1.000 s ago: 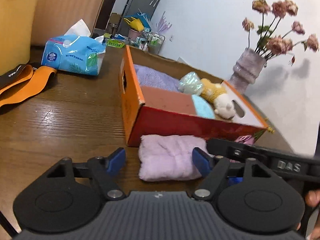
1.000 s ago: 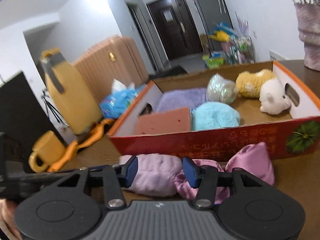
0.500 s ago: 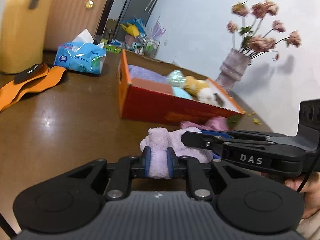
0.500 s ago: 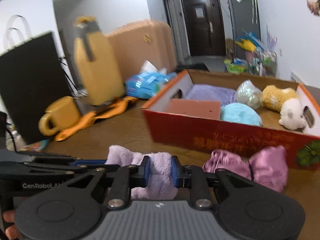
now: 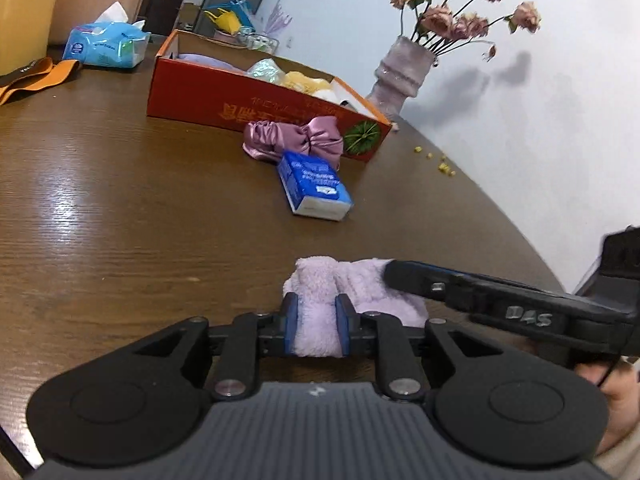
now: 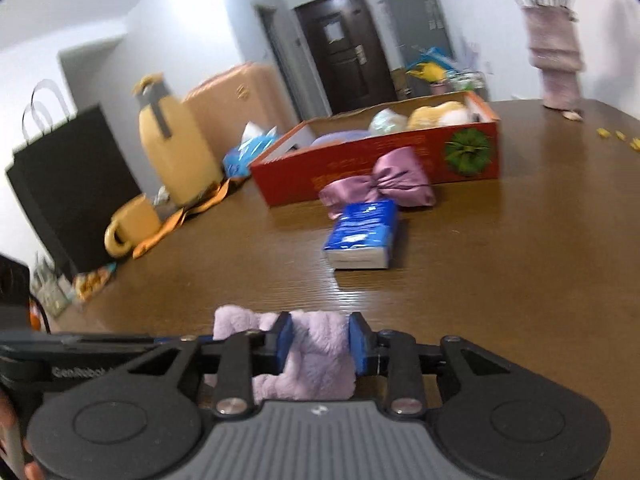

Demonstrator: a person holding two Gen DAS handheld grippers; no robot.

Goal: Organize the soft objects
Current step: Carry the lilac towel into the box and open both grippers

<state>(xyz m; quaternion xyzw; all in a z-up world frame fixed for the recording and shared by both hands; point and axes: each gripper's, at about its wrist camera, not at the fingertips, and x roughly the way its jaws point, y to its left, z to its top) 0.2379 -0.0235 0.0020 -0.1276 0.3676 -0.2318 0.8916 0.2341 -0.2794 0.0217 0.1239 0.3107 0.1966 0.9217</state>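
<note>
both grippers have pulled back from the red box (image 5: 224, 100) since a second ago: then the lilac towel (image 5: 320, 312) lay right against the box's front wall, now it sits well apart from it, near the table edge closest to the cameras. a blue tissue pack (image 5: 314, 184) that the towel and the grippers hid earlier now shows between towel and box, just in front of the pink satin pouch (image 5: 296, 140), which has kept its place against the box front.

left gripper (image 5: 316, 330): jaws have just been closing, then easing open slightly; the towel's left end is pinched between the blue pads, gap narrow, fabric bunched and bulging past the fingertips toward the box.

right gripper (image 6: 320, 344): jaws closed, then reopened a bit; the towel's other end sits between its pads, gap wider than the left's, pads touching the pile on both sides.

towel spans between the two grippers, with the right gripper's finger lying across it in the left wrist view. whether it's lifted off the wooden table (image 5: 120, 200) or resting on it, can't tell. right wrist view is motion-blurred.
</note>
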